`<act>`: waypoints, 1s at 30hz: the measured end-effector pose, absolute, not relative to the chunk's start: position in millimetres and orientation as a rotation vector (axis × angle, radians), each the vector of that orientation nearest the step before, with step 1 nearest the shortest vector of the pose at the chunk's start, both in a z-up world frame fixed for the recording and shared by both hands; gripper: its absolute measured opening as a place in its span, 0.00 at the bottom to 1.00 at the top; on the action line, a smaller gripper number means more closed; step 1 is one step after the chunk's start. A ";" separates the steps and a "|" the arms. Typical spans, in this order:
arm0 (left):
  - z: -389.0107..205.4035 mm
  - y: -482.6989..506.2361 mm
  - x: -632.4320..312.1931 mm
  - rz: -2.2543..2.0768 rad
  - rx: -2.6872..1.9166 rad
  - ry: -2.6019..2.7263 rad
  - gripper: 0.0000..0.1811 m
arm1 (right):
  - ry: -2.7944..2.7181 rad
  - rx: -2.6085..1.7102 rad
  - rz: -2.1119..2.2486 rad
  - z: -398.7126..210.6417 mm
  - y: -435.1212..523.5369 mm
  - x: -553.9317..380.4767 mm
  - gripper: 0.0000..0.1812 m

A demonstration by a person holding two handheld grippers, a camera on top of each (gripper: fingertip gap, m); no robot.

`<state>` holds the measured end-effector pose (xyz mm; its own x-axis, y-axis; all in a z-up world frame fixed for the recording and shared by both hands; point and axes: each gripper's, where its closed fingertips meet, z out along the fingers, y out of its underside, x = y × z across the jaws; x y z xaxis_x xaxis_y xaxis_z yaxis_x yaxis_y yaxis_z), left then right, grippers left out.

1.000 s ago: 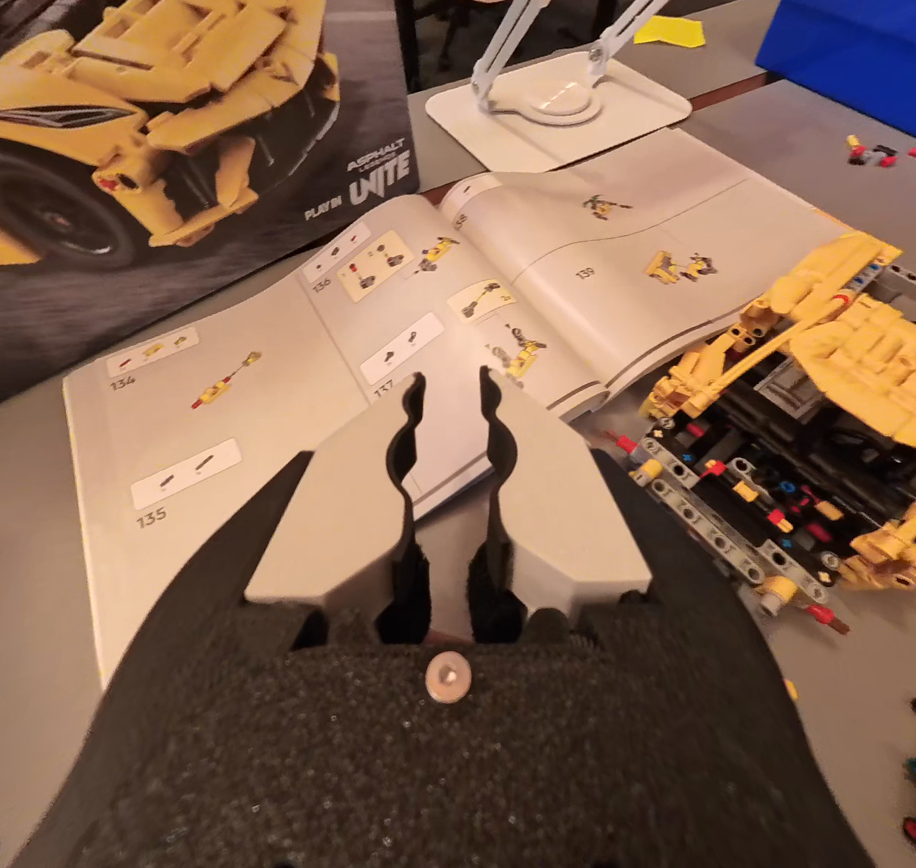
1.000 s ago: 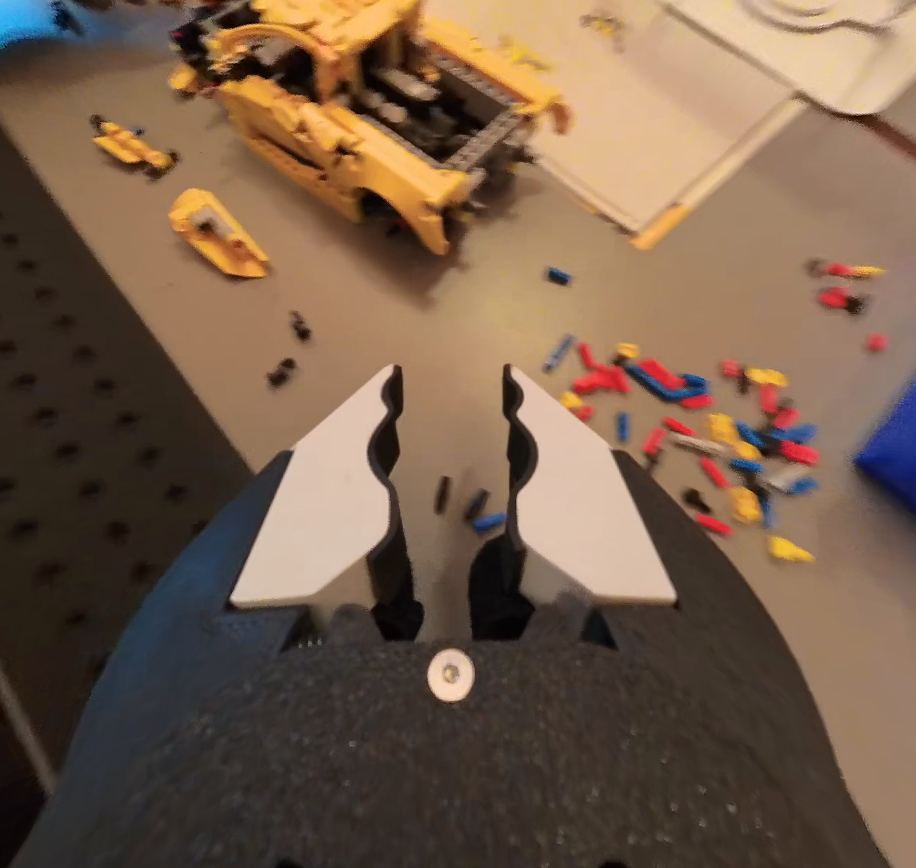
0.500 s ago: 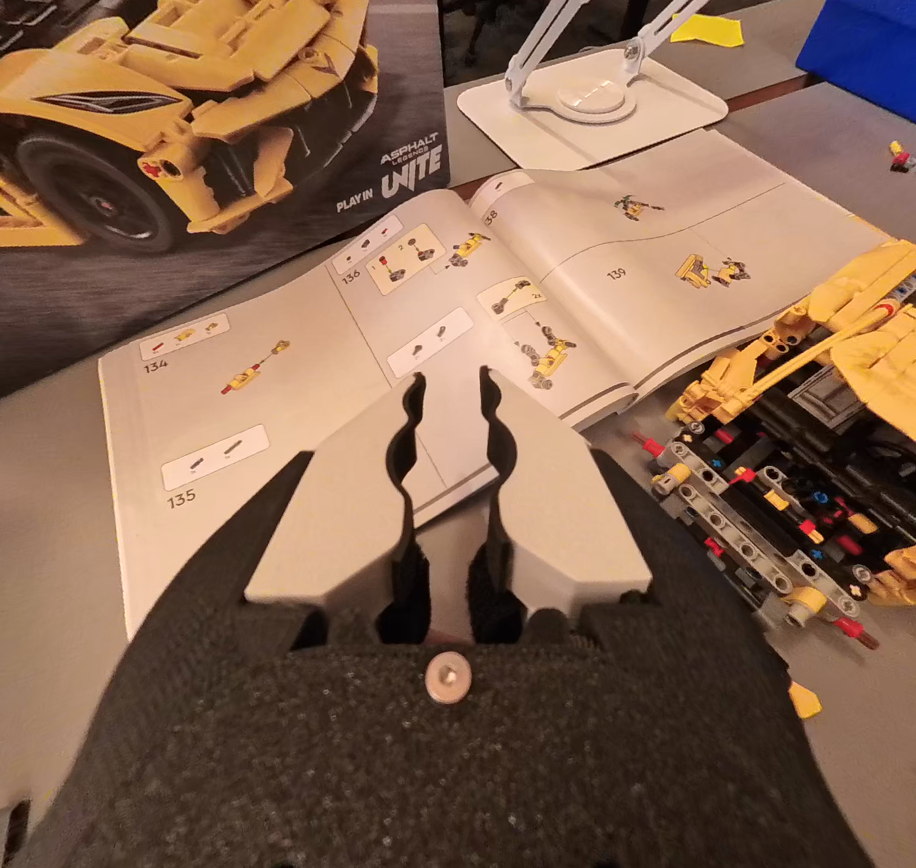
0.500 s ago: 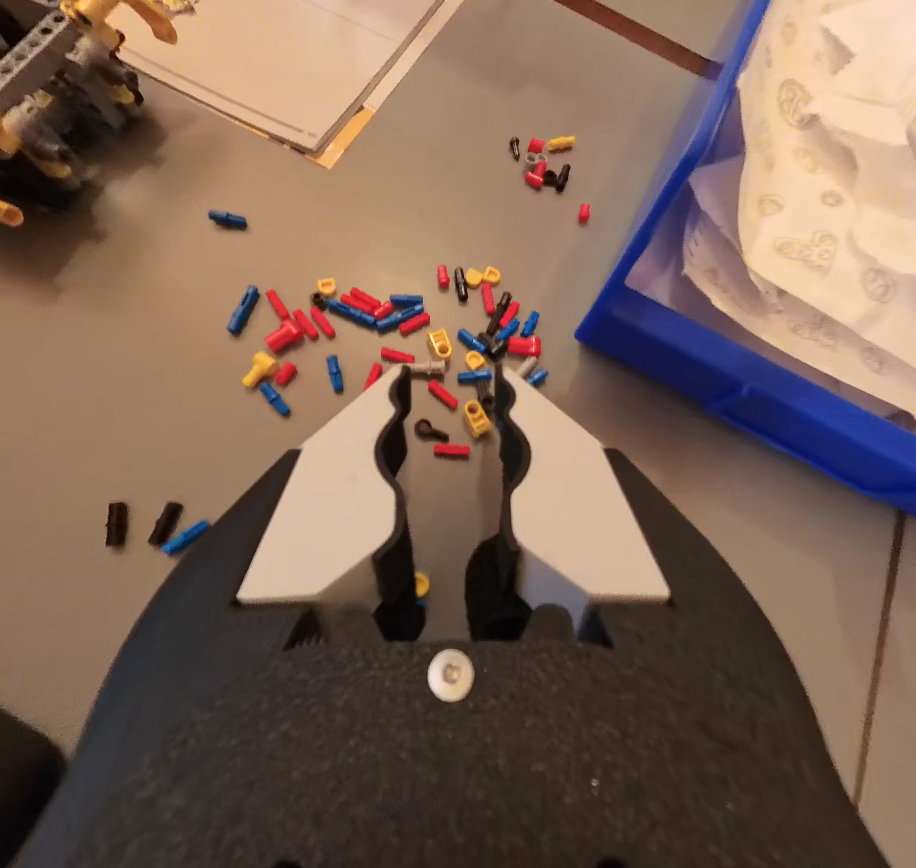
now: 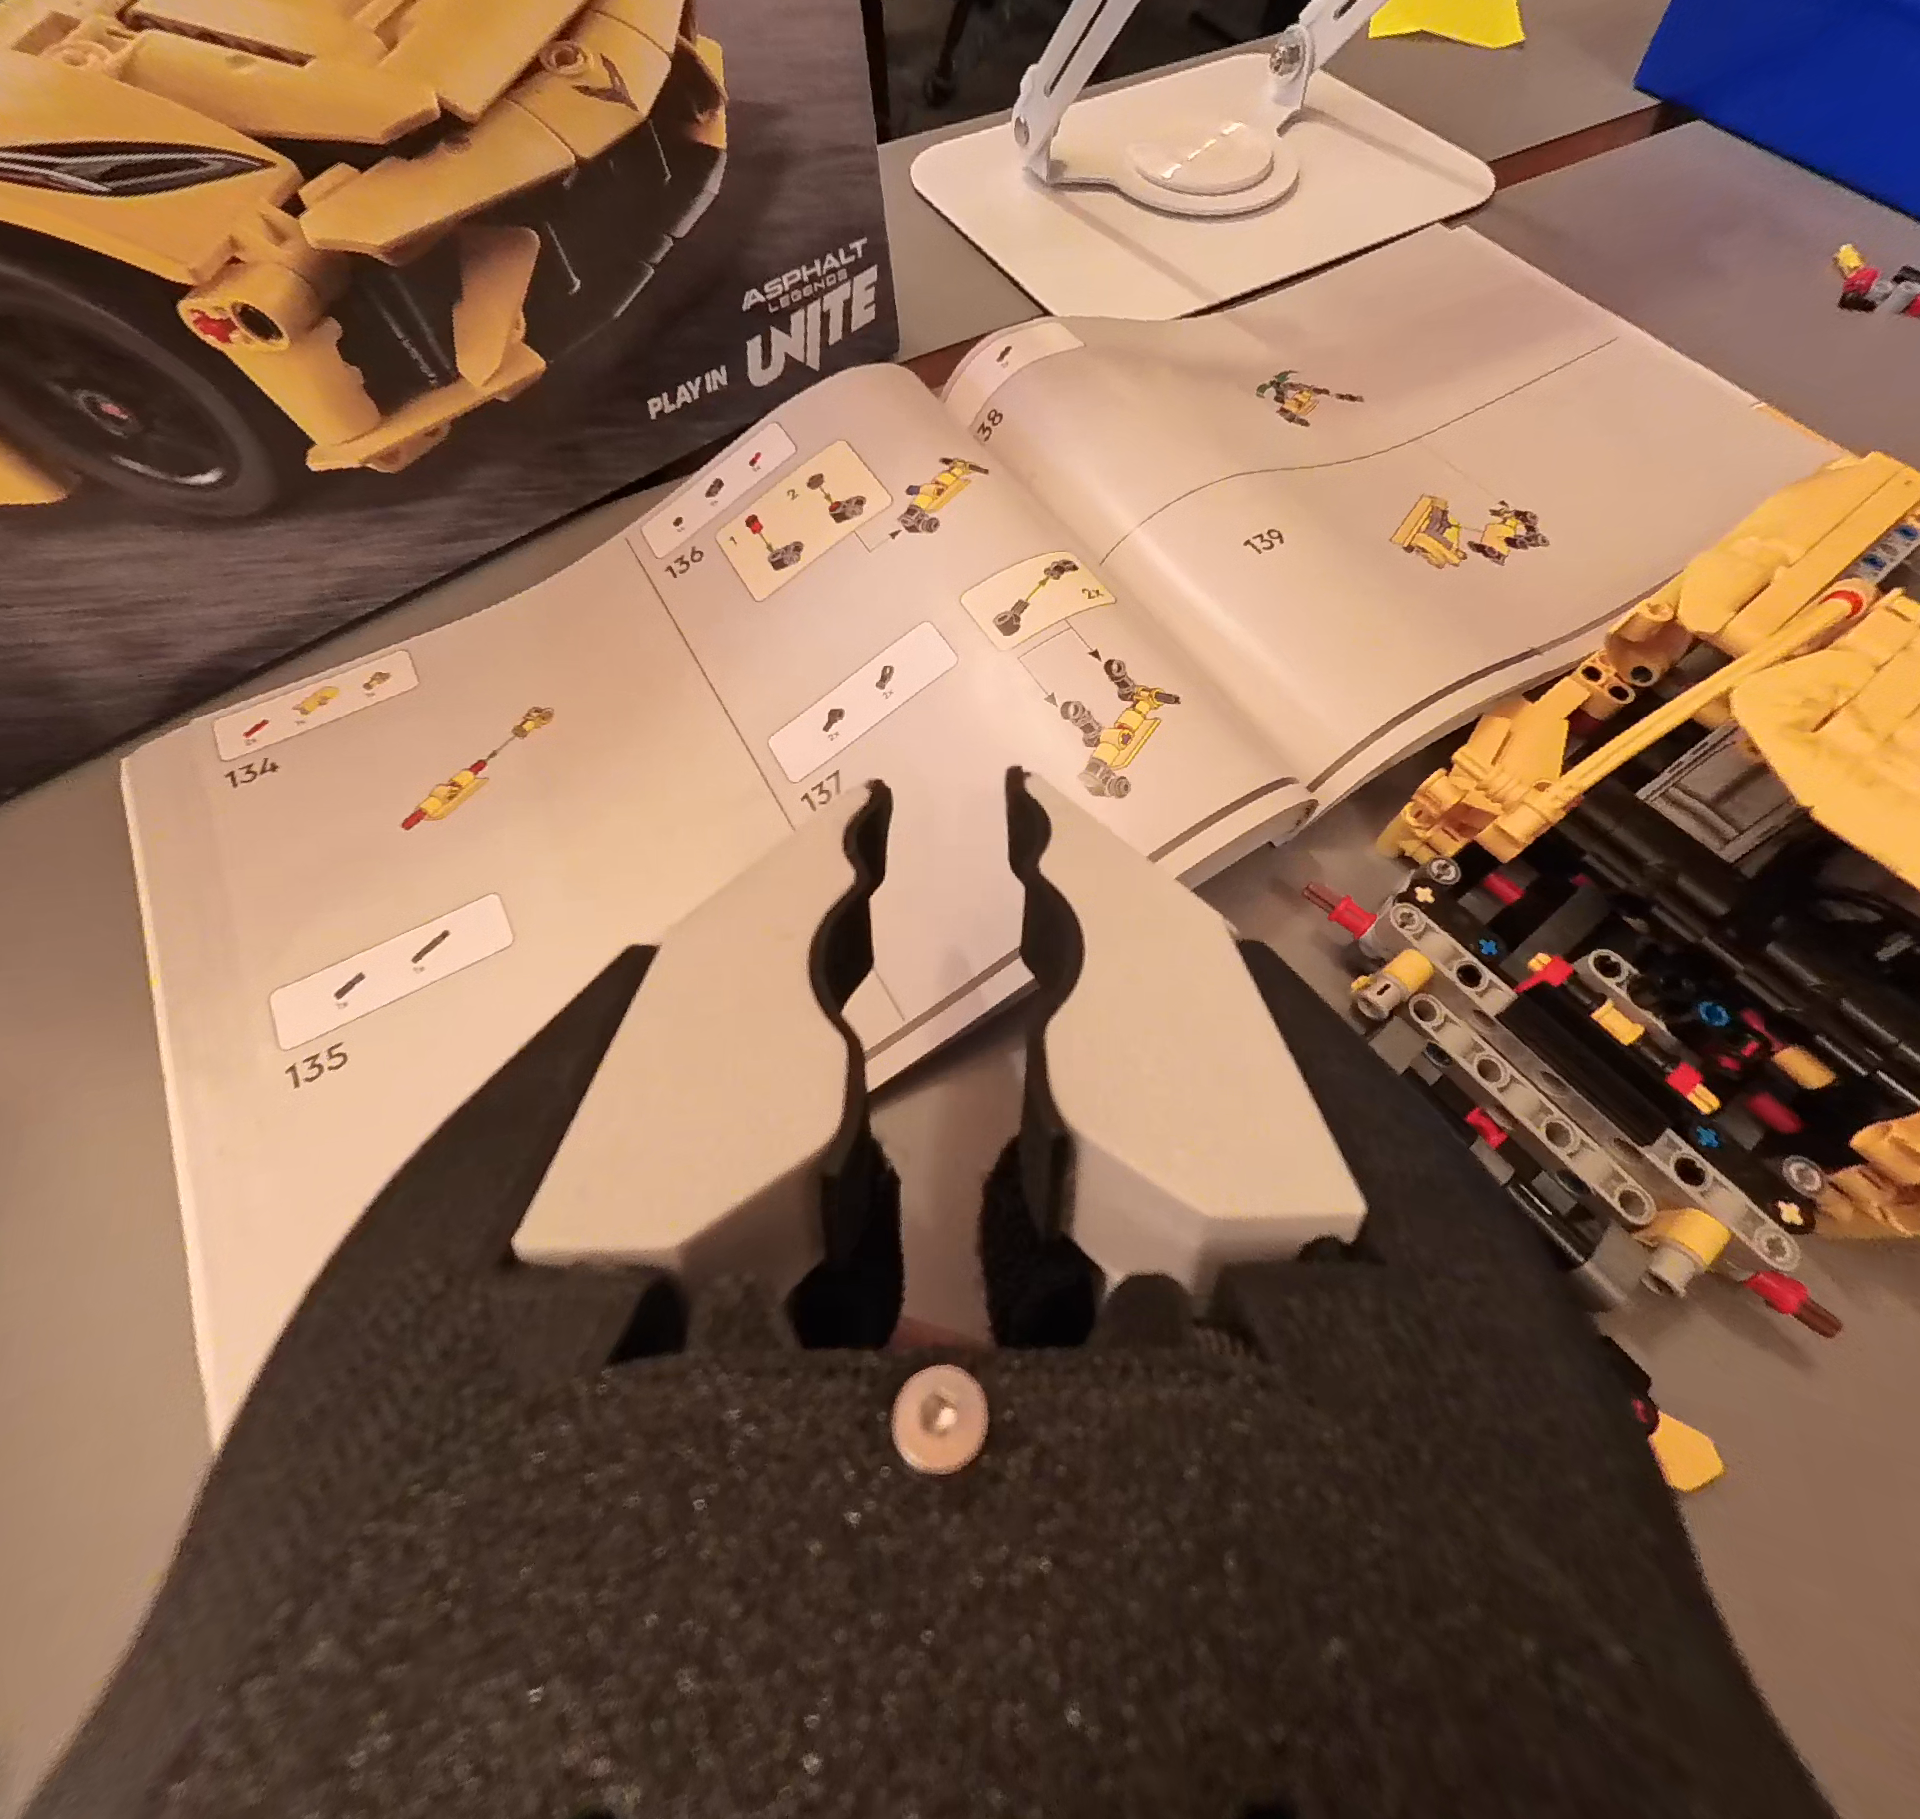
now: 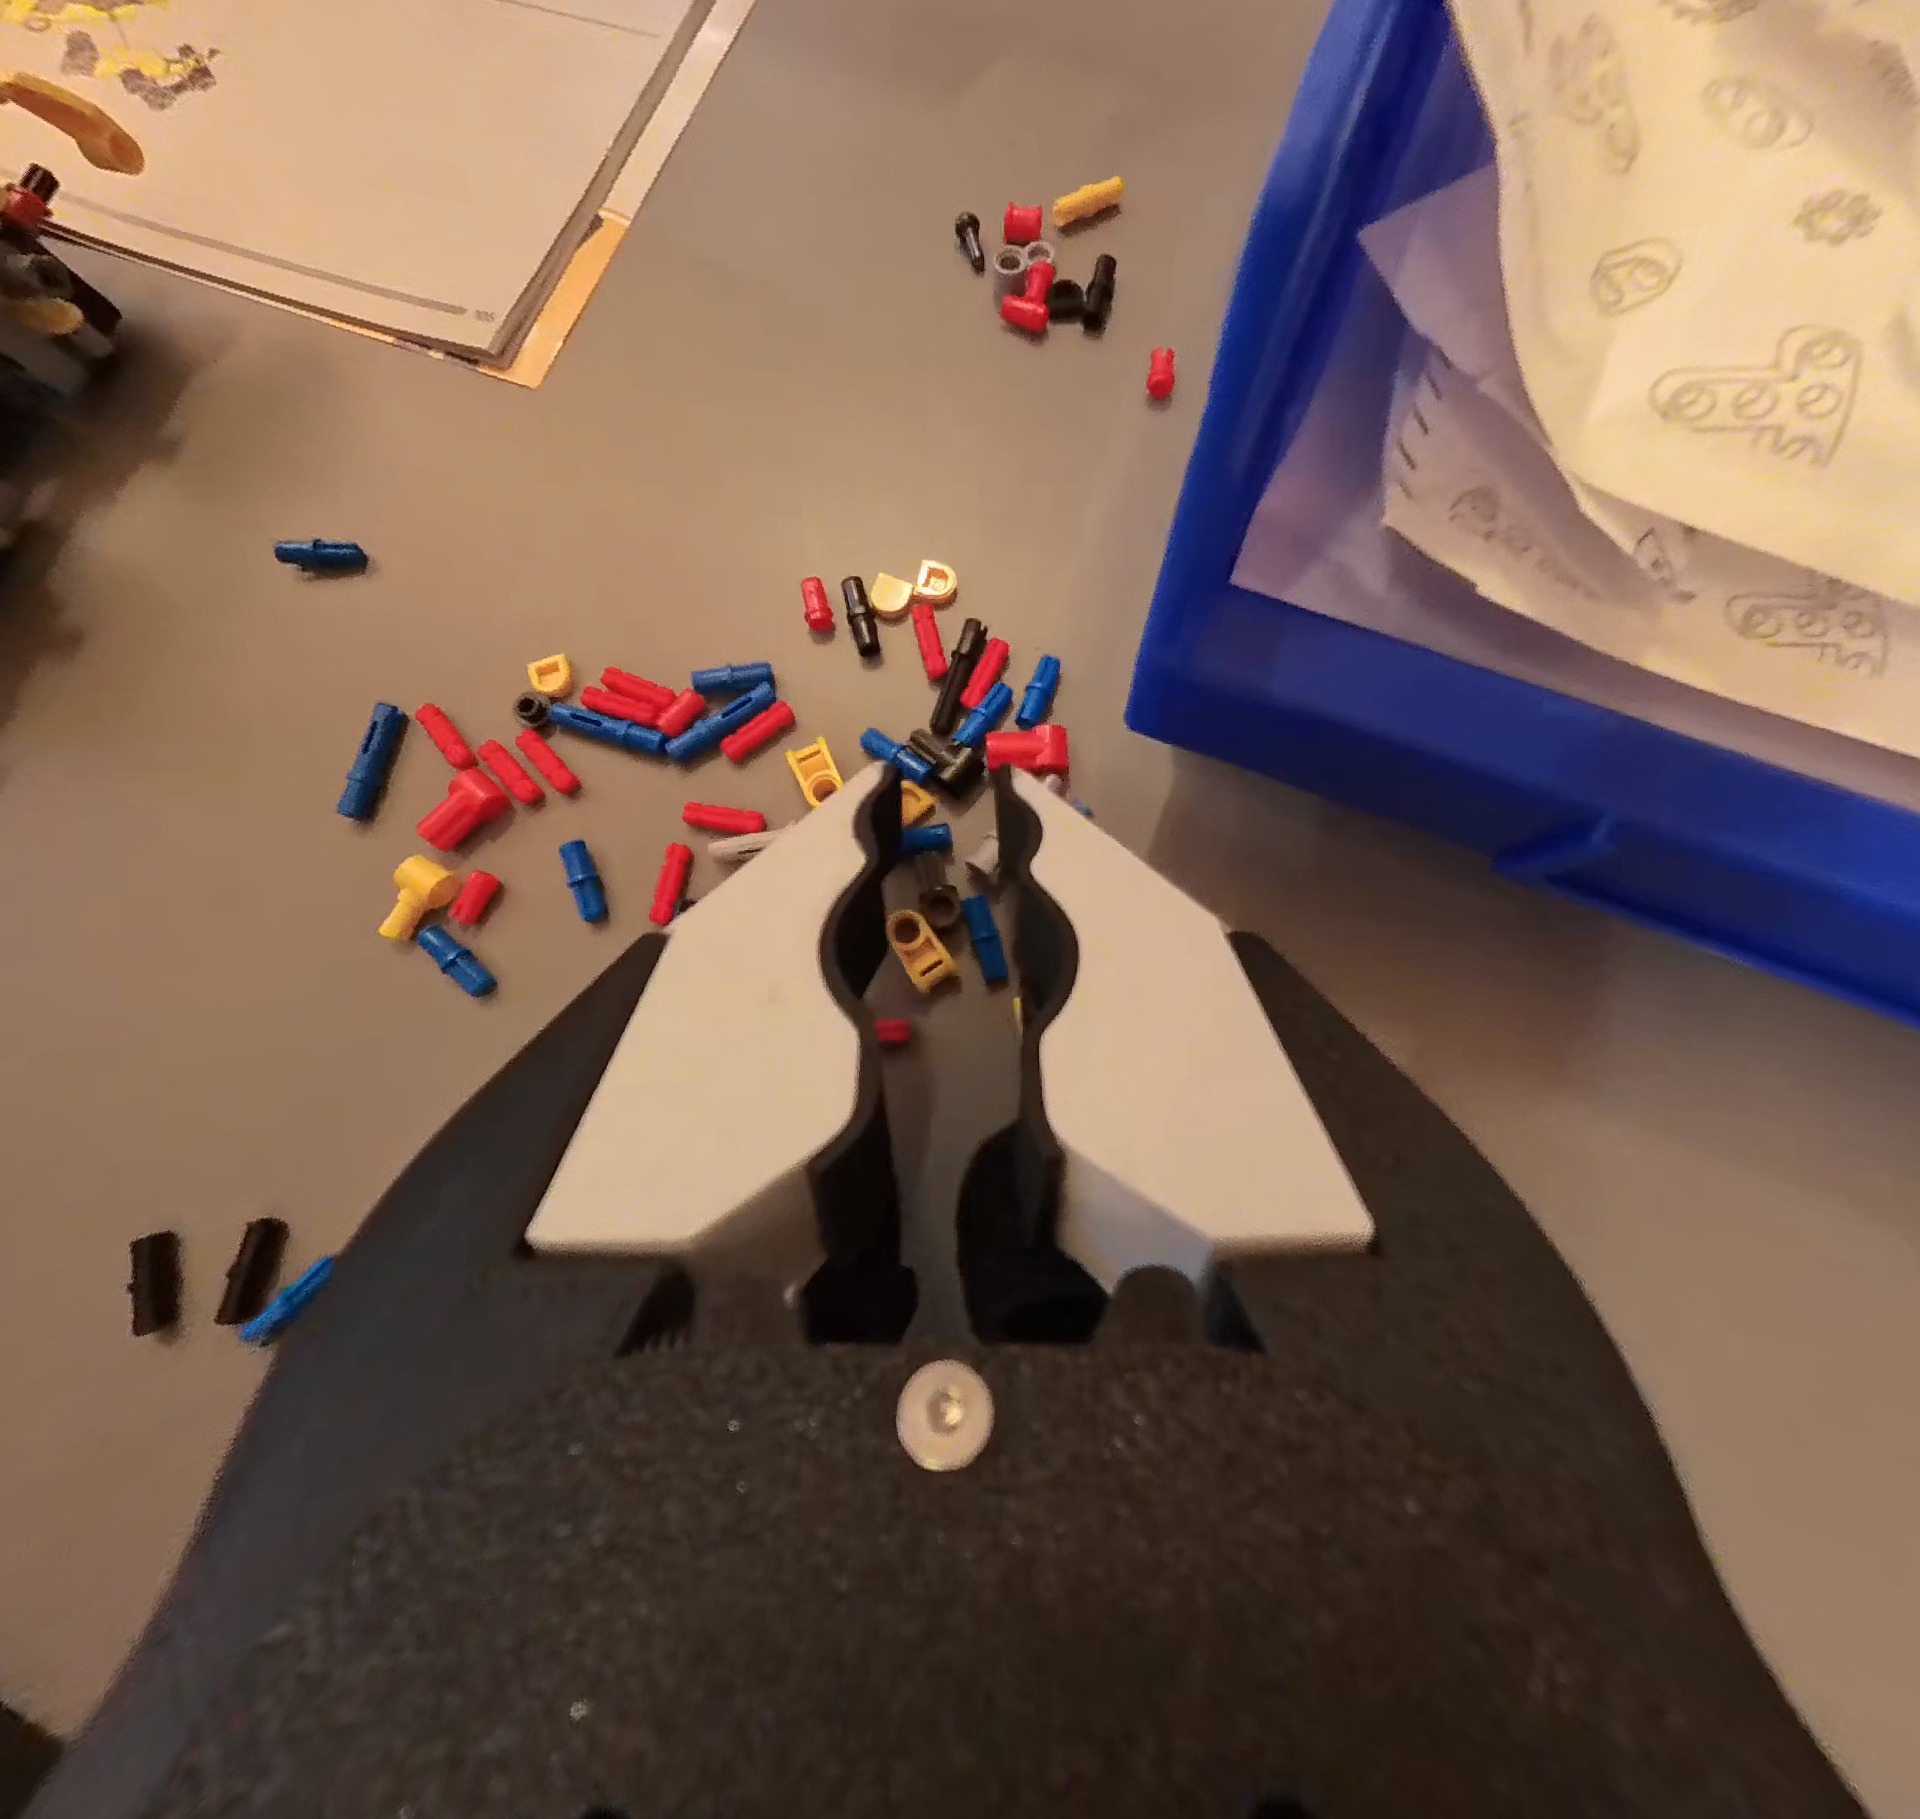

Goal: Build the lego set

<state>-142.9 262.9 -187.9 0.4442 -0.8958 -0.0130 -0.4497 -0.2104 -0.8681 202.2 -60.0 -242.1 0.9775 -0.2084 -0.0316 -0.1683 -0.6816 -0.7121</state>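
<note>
Our right gripper (image 6: 940, 803), fingers parted and empty, hangs over the loose pins (image 6: 727, 730) at frame centre; crowding risks nipping two. Our left gripper (image 5: 945, 798) hovers released over the instruction booklet (image 5: 1195, 543), the model (image 5: 1662, 938) at right.

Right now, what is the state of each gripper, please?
Left gripper: open, holding nothing, over the manual.
Right gripper: open, holding nothing, over the loose pieces.
</note>
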 end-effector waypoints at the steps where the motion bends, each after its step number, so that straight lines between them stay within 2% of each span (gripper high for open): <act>1: -188.5 262.3 -142.4 -0.648 -1.829 1.149 0.12 | 0.265 -2.334 -0.054 -242.8 -59.3 201.3 0.09; 6: -188.0 259.5 -140.2 -0.656 -1.819 1.161 0.13 | 0.308 -2.295 0.030 -241.7 -53.4 200.1 0.08; 11: -187.3 258.0 -139.4 -0.666 -1.818 1.162 0.12 | 0.339 -2.292 0.113 -243.3 -48.6 192.1 0.11; 13: -186.8 257.5 -139.1 -0.667 -1.816 1.163 0.12 | 0.311 -2.318 0.051 -244.6 -49.8 193.1 0.06; 22: -183.8 256.5 -138.6 -0.672 -1.805 1.161 0.12 | 0.230 -2.286 -0.007 -224.6 -50.0 185.3 0.05; 26: -182.9 256.5 -138.7 -0.675 -1.803 1.158 0.12 | -0.237 -2.234 0.296 -196.7 -54.1 85.3 0.05; 30: -182.5 254.6 -137.8 -0.673 -1.798 1.167 0.12 | -0.551 -2.257 0.483 -210.8 -71.3 -9.1 0.05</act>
<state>-137.8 254.6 -182.5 0.4156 -0.9094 -0.0157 -0.4420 -0.1868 -0.8774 -9.1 -71.3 -210.8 0.8361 0.5213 -0.1709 0.2385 -0.6259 -0.7426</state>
